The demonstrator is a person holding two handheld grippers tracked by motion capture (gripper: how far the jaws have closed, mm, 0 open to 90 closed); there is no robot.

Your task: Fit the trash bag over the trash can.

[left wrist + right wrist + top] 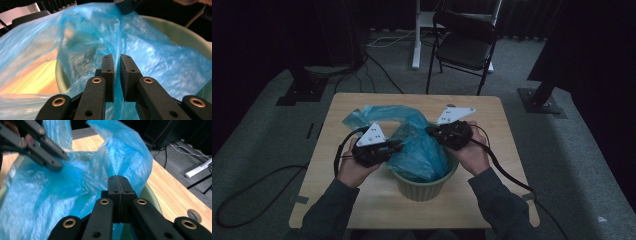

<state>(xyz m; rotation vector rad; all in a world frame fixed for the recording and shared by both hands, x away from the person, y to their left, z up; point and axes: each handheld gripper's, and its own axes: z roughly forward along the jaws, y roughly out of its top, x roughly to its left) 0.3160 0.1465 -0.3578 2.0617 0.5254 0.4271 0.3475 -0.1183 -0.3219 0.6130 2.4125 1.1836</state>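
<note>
**Blue bag going into the green pot**

A blue plastic bag point(414, 145) is sitting partly inside a ribbed green pot point(424, 187), its film bunching over the rim while a loose part is trailing onto the surface point(492, 130) behind the pot. The pot is standing near the front middle of the surface. The left tongs point(117, 65) are reaching in from the pot's left side, jaws standing slightly apart with a fold of the film running between them; I cannot tell whether the pads are pressing on it. The right tongs point(120, 185) are pressed fully together at the pot's right rim, pinching the bag's edge. A black folding chair point(464, 42) is standing on the carpet beyond the surface.
</note>
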